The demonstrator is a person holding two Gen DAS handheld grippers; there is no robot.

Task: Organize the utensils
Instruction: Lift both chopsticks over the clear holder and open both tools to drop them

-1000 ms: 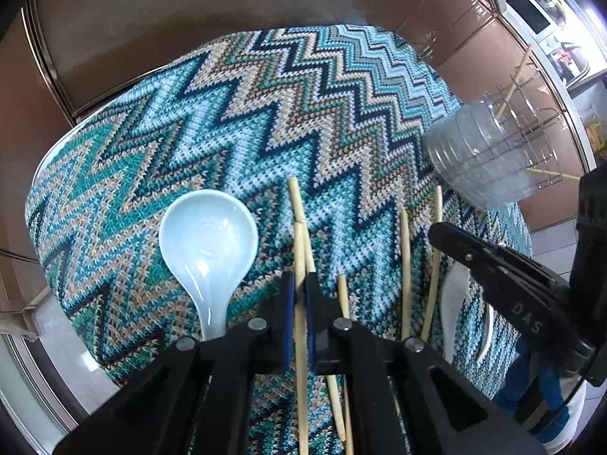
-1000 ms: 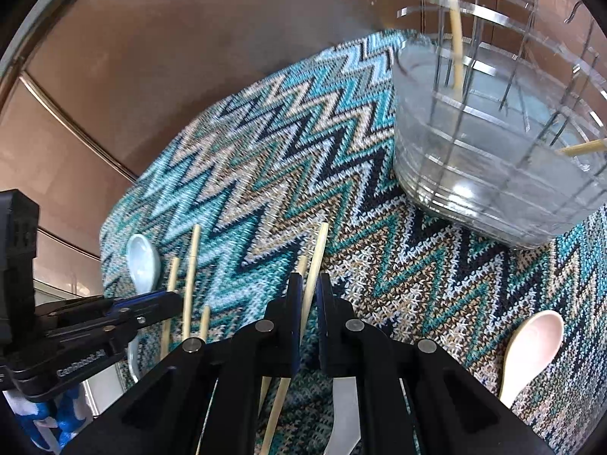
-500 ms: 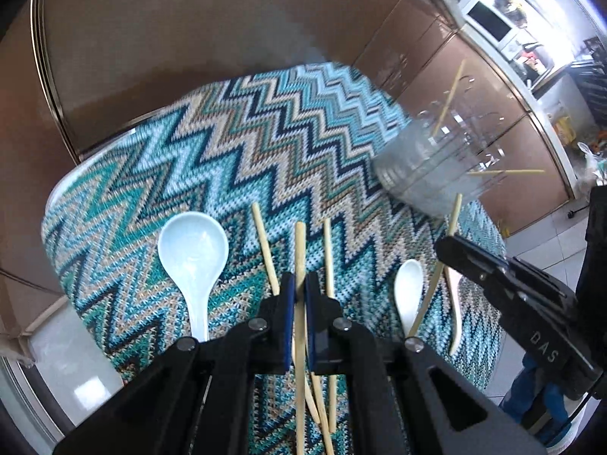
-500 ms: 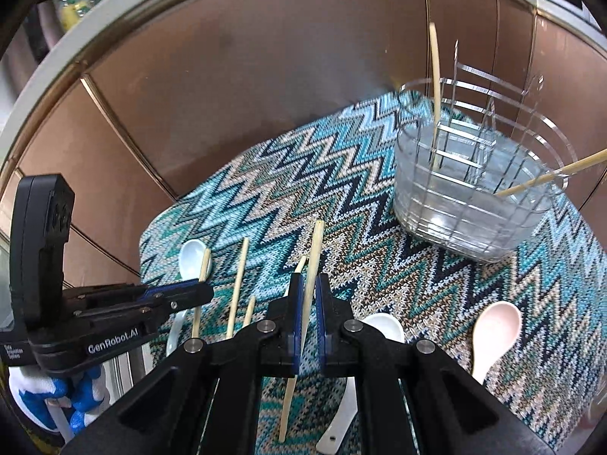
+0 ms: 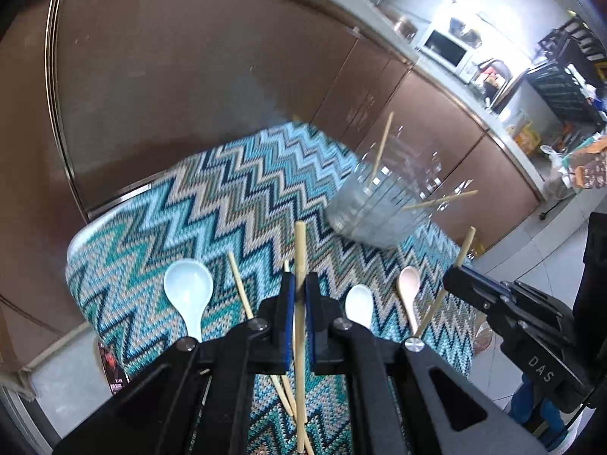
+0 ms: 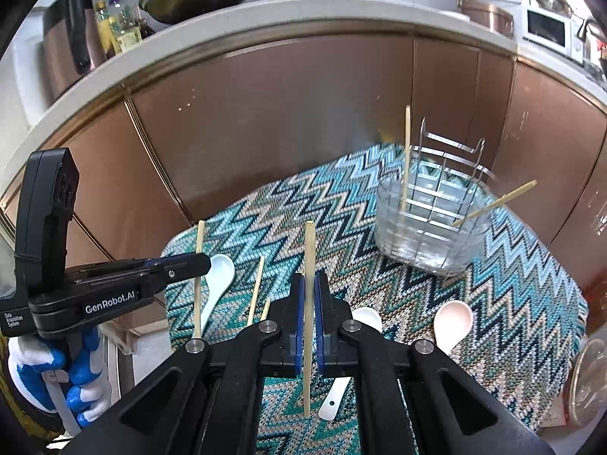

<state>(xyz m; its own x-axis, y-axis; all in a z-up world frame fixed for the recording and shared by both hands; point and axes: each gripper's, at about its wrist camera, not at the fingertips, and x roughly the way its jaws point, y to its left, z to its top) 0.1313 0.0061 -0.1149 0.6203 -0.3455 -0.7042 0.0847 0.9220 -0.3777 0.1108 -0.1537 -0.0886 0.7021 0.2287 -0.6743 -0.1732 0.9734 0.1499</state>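
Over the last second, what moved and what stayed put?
Both tongs rose away from the zigzag cloth, each carrying its chopstick: the left tongs lifted one chopstick, the right tongs another chopstick. Nothing was grasped or released. The utensil holder keeps its two chopsticks, and the spoons and loose chopsticks lie where they were.

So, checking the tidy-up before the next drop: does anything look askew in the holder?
Yes. In the clear utensil holder, one chopstick stands nearly upright, but the other chopstick leans far over the right rim, sticking out sideways.
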